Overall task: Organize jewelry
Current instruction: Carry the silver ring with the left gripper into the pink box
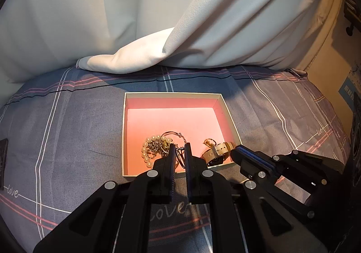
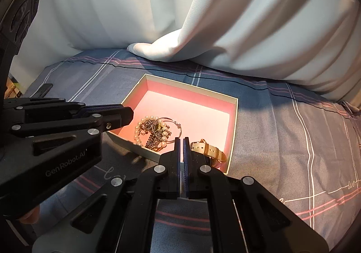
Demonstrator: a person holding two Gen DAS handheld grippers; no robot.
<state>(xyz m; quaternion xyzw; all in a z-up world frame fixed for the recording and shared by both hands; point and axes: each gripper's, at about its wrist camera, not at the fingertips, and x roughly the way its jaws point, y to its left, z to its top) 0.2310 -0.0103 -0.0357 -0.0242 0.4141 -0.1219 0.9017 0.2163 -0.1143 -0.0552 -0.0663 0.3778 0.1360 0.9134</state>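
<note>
Inside the pink-lined cardboard box (image 1: 171, 106) lay a pearl-and-gold jewelry tangle (image 1: 155, 147) and cream-strapped watch (image 2: 208, 149); left gripper (image 1: 180, 148) and right gripper (image 2: 181, 140) both clenched, empty.

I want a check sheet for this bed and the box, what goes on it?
Surface: plaid bedsheet, "love" printed on it.
Job's things: pink-lined box holds pearl necklace, thin bangle and watch, all near its front wall.
Clutter: dark flat object at the sheet's left edge, unclear what.
Grippers: left gripper and right gripper shut, holding nothing, over the box's front.
Cables: nothing seen.
Surroundings: white curtain behind; cardboard box on the right.
</note>
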